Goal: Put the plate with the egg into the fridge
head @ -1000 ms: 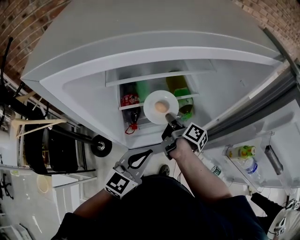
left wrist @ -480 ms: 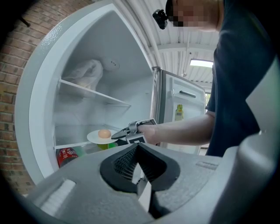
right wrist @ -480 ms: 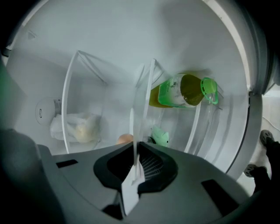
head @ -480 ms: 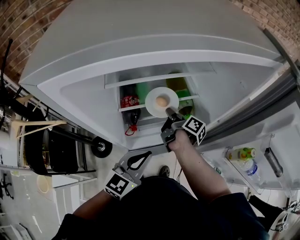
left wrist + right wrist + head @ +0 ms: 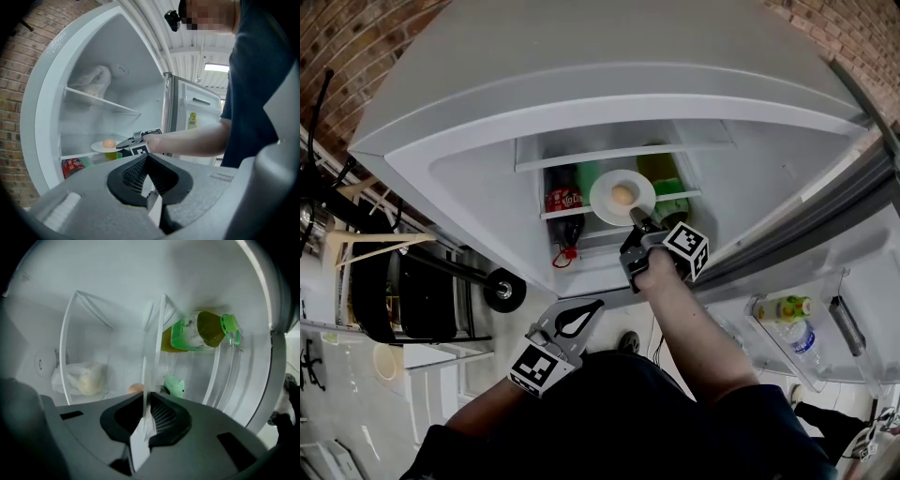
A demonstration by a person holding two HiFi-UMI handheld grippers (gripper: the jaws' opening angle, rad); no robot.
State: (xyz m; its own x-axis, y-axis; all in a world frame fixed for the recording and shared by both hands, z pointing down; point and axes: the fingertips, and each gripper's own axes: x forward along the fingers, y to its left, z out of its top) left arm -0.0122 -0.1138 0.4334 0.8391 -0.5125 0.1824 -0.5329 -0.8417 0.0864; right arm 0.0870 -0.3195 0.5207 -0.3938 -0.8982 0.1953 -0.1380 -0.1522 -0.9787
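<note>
The white plate (image 5: 607, 204) with a brown egg (image 5: 622, 195) lies level over the glass shelf (image 5: 581, 212) inside the open fridge. My right gripper (image 5: 637, 223) reaches into the fridge and is shut on the plate's near rim. In the right gripper view the rim (image 5: 144, 380) stands edge-on between the pads, with the egg (image 5: 135, 389) just behind it. The right jaws have just been opening a little, with the rim still between them. My left gripper (image 5: 595, 307) hangs low in front of the fridge, shut on nothing. It looks at the plate (image 5: 99, 147) and egg (image 5: 108, 143).
A red-labelled cola bottle (image 5: 564, 202) and green bottles (image 5: 661, 173) stand under and behind the shelf. A white bag (image 5: 86, 378) lies on an upper shelf. The fridge door (image 5: 806, 281) stands open at the right with bottles (image 5: 783, 305) in its rack. A metal rack (image 5: 403, 291) stands at the left.
My right gripper has carried the plate with the egg a little deeper into the fridge, over the shelf. The left gripper has stayed where it was.
</note>
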